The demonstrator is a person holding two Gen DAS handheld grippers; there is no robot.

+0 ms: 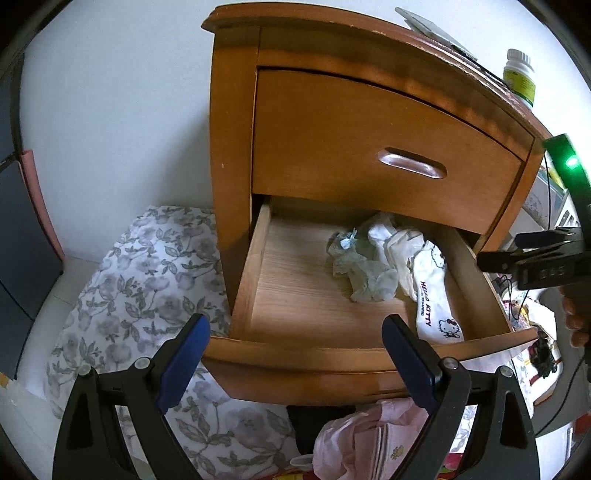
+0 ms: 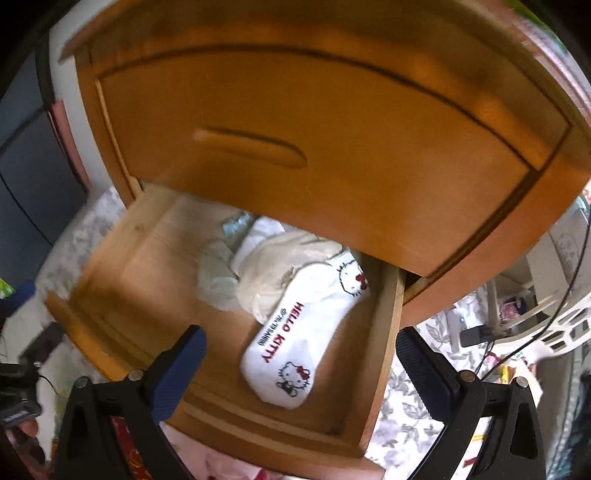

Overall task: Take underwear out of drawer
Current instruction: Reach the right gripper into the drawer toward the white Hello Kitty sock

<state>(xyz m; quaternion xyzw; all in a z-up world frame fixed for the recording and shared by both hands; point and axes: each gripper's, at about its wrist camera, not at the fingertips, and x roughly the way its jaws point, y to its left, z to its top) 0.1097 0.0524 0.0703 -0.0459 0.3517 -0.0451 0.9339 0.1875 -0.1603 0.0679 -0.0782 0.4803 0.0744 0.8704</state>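
The wooden nightstand's lower drawer (image 1: 255, 258) is pulled out. Inside lie a crumpled pale green garment (image 1: 364, 273), bunched white underwear (image 1: 395, 240) and a white Hello Kitty piece (image 1: 436, 306) along the right side. My left gripper (image 1: 301, 350) is open, held in front of the drawer's front panel with nothing between its fingers. From the right wrist view, the same drawer (image 2: 147, 280) shows the Hello Kitty piece (image 2: 295, 339) on top of cream cloth (image 2: 273, 273). My right gripper (image 2: 303, 369) is open above the drawer's near end and holds nothing.
The upper drawer (image 1: 369, 147) is closed. A green-labelled bottle (image 1: 519, 77) and a flat grey item (image 1: 432, 29) sit on the nightstand top. Floral bedding (image 1: 147, 295) lies to the left, pink clothes (image 1: 369, 435) below the drawer. Cables and clutter (image 2: 517, 325) are at right.
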